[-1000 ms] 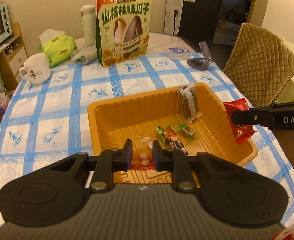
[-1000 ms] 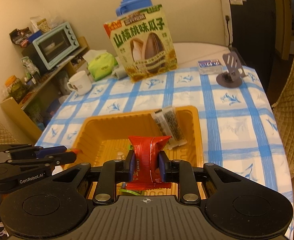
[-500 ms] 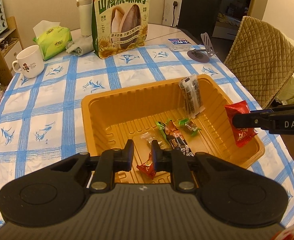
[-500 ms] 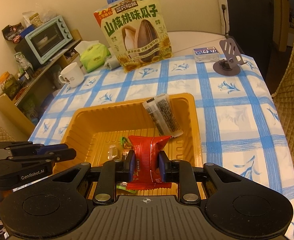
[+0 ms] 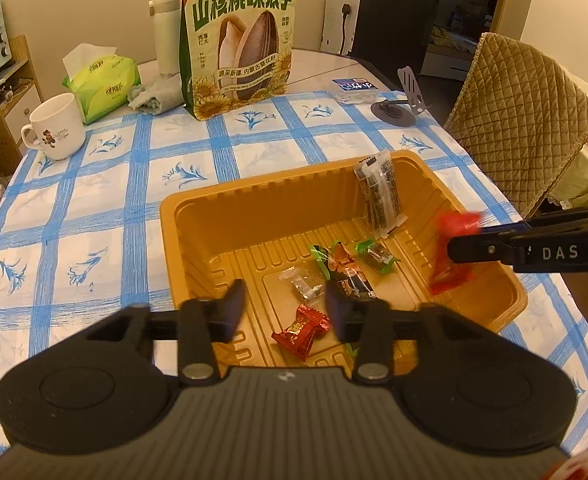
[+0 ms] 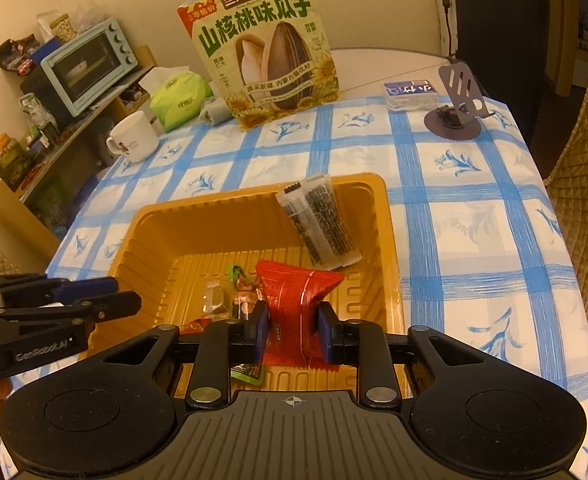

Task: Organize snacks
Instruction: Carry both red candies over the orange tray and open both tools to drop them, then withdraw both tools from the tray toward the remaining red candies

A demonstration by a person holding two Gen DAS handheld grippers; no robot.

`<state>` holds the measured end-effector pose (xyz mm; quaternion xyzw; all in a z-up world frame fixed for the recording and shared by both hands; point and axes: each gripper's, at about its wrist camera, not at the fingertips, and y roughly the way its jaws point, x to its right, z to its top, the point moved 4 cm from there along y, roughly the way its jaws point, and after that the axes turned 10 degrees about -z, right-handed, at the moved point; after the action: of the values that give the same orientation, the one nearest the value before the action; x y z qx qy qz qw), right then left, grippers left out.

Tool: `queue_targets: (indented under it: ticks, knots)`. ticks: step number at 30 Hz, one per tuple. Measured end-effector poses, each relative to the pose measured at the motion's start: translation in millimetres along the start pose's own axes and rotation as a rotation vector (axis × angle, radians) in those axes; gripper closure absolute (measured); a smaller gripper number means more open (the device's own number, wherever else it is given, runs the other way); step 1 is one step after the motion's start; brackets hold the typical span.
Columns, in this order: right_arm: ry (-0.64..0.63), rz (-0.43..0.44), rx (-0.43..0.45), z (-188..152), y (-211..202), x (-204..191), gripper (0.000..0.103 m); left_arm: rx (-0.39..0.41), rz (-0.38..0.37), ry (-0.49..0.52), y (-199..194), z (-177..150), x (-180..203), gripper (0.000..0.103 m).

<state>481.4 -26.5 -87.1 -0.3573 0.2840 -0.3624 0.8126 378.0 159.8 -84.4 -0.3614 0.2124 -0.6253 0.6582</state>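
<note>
An orange plastic tray (image 5: 253, 196) sits on the checked tablecloth. Several wrapped candies (image 5: 342, 264) and a clear packet of dark sticks (image 5: 380, 200) lie in it. My left gripper (image 5: 283, 294) hangs over the tray's near side. Its jaws are opening with nothing between the pads, and a small red candy (image 5: 302, 330) lies on the tray floor below them. My right gripper (image 6: 291, 320) holds a red snack packet (image 6: 298, 292) upright over the tray's right side. Its jaws are starting to open, but the pads still touch the packet.
A tall sunflower-seed bag (image 5: 237, 36), a white bottle (image 5: 167, 32), a tissue pack (image 5: 101, 80) and a mug (image 5: 55, 128) stand at the table's far side. A phone stand (image 5: 398, 108) sits far right, beside a quilted chair (image 5: 526, 120). A toaster oven (image 6: 89, 64) rests on a shelf at left.
The left jaws have opened, and the small red candy they held now lies on the tray floor. The right gripper has shifted slightly inward over the tray with the red packet.
</note>
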Motion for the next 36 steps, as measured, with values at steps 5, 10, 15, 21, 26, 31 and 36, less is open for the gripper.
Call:
queue_targets:
  ticks: [5,10,15,21,26,31,36]
  knots:
    - [-0.008,0.002,0.030,0,-7,-2,0.032,0.017,-0.004,0.011,-7,-1,3,0.038]
    - [-0.030,0.011,0.037,-2,-14,-5,0.023,0.036,0.001,0.018,-18,-2,6,0.027]
    - [-0.024,0.012,0.048,-5,-22,-4,0.017,0.049,0.005,0.019,-29,-3,8,0.020]
    - [-0.009,0.011,0.070,-8,-39,-2,0.015,0.072,0.006,0.014,-47,-5,16,0.017]
    - [-0.005,0.013,0.096,-10,-59,-4,0.014,0.095,0.002,0.010,-69,-8,25,0.016]
    - [-0.011,0.024,0.126,-17,-83,-8,0.014,0.130,-0.002,0.005,-95,-13,35,0.015]
    - [-0.025,0.045,0.149,-30,-107,-14,0.014,0.151,0.001,-0.005,-121,-25,45,0.015]
